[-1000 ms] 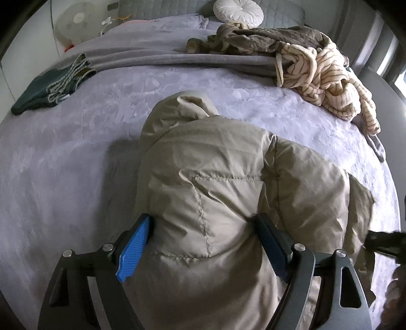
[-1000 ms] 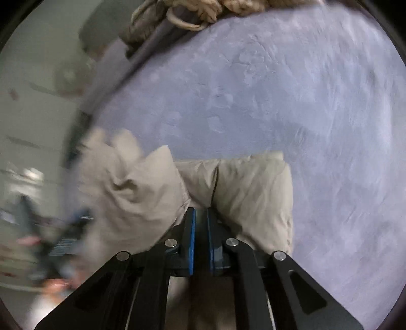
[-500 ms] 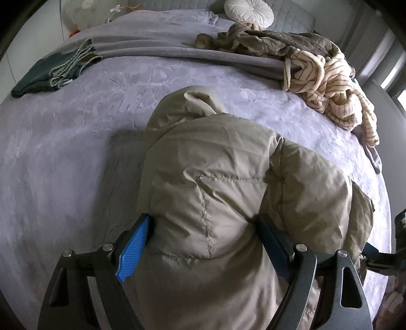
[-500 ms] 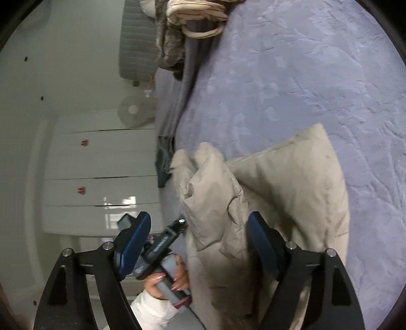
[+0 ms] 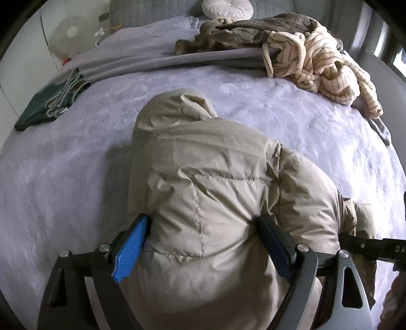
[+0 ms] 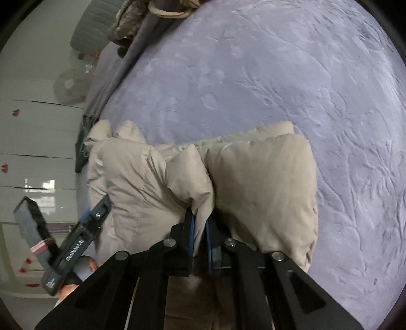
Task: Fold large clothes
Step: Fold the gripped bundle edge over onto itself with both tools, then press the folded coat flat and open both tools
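Right gripper [image 6: 200,223]: jaws closing, clenched on a pinch of the beige puffer coat [image 6: 264,187], fabric bunched between the blue pads; pad tips hidden in the fold. Coat's near part cut off below the fingers in both views. Left gripper [image 5: 203,233]: jaws wide, a fat roll of coat [image 5: 210,177] bulging between the pads, both pads touching cloth at the sides; can't tell if it's a true squeeze or just straddling. Beyond left fingers: hood points away, ends well short of the far pile. Right of left fingers, other tool's tip pokes in, mostly cut off at frame edge. Left of right fingers, a hand [image 6: 83,269] on the other tool, partly hidden. Coat lies mid-bed on the lilac bedspread [image 6: 291,76]; bare spread all round it, esp. beyond & right of right fingers. Far off: green folded garment [image 5: 48,104] far left, striped cream garment [image 5: 322,68] far right on brown heap, round cushion [image 5: 228,9] at headboard.
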`<state>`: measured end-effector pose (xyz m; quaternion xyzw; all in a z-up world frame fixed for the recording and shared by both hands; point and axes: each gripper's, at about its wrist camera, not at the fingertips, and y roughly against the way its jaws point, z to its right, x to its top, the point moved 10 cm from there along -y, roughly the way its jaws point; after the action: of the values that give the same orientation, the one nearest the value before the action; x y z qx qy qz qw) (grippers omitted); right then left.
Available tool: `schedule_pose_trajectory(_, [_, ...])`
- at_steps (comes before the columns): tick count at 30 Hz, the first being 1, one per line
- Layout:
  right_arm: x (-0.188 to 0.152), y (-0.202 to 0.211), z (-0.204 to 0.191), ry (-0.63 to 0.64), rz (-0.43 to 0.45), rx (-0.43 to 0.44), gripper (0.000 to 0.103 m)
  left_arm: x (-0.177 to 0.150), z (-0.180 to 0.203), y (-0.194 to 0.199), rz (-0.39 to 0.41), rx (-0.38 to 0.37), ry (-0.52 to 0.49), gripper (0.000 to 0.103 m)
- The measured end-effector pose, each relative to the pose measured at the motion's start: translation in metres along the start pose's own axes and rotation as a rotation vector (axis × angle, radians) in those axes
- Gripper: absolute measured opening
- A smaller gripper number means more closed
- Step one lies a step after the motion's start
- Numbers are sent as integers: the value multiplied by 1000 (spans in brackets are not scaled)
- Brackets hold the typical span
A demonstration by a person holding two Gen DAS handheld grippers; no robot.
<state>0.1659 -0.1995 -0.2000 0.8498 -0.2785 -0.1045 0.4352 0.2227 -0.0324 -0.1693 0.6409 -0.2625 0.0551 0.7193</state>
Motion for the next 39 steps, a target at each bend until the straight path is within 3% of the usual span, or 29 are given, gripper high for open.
schedule_pose_trajectory(5, [3,20,-11,-4,24,-34,9,0,-8,1,-15,-17,20,87])
schedule_pose_trajectory(8, [-6,45,-28,87,83,-91,9,-2,-11,2,-13,-21,28,87])
schedule_pose_trajectory(10, [-19,60,-51,166,113,-77,9,-1,-12,0,-12,-18,28,89])
schedule_pose_trajectory(14, [-47,44,-64,268,42,-126,9,-2,-14,5,-28,-16,28,89])
schedule_pose_trajectory(17, [-63,28,-50,246,-12,-158,8,-6,-22,25,-23,-41,32,89])
schedule_pose_trajectory(20, [-69,36,-48,247,-5,-157,9,-23,-36,55,11,-67,10,89])
schedule_pose_trajectory(22, [-75,46,-47,270,0,-169,9,-40,-43,65,9,-66,3,103])
schedule_pose_trajectory(23, [-79,53,-50,286,7,-170,9,-53,-46,70,5,-69,3,103])
schedule_pose_trajectory(26, [-92,65,-62,337,25,-156,9,-97,-45,63,-72,-68,-8,103])
schedule_pose_trajectory(29, [-110,58,-60,374,-3,-198,9,-123,-44,54,-102,-79,47,103])
schedule_pose_trajectory(34, [-129,21,-27,310,-101,-296,9,-133,-44,56,-141,-73,87,103])
schedule_pose_trajectory(39, [-135,34,-34,293,-82,-290,9,-132,-39,80,-105,-21,25,103])
